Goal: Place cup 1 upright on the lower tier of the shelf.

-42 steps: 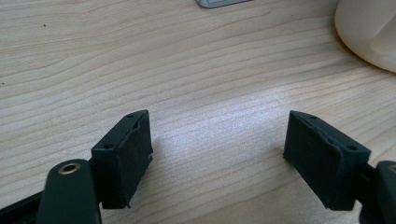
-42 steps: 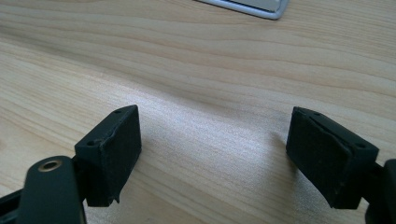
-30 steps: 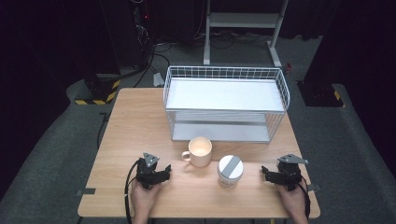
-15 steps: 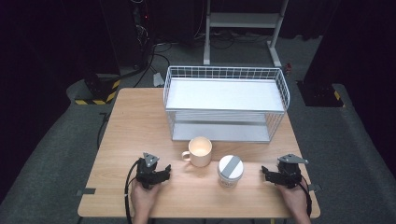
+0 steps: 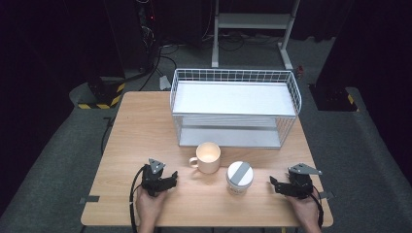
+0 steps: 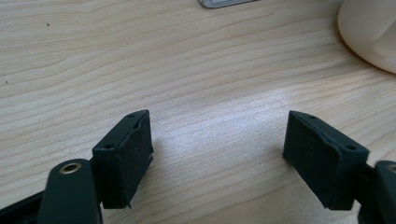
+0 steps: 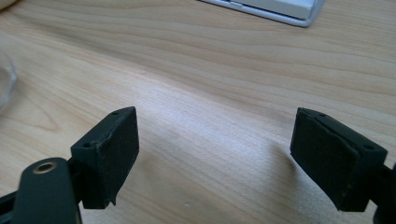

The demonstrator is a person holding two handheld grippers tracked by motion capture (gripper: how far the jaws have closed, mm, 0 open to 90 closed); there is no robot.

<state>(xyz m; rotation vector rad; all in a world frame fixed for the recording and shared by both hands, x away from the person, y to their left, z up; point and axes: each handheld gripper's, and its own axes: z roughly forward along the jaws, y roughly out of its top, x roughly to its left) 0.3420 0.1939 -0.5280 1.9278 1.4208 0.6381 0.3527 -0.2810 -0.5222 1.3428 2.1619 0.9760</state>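
Mug (image 5: 208,157) and jar (image 5: 239,178) between left tongs (image 5: 171,175), right tongs (image 5: 273,181)

Pale wood-grain table (image 5: 145,126) under a white wire basket (image 5: 233,77). Cream mug (image 5: 209,158) beside a white jar (image 5: 239,179) with a grey, white-striped lid. 2 black grippers, left gripper (image 5: 167,178) and right gripper (image 5: 275,183), each topped by a grey plate.

The high view looked forward and down from above the near edge of the desk (image 5: 145,121), taking in its whole top and the dark floor around it. Each gripper view sat low and very close to the wood, facing along its own fingers toward the far edge. The left gripper view shared the cream mug (image 6: 369,32) (image 5: 208,158) with the high view.
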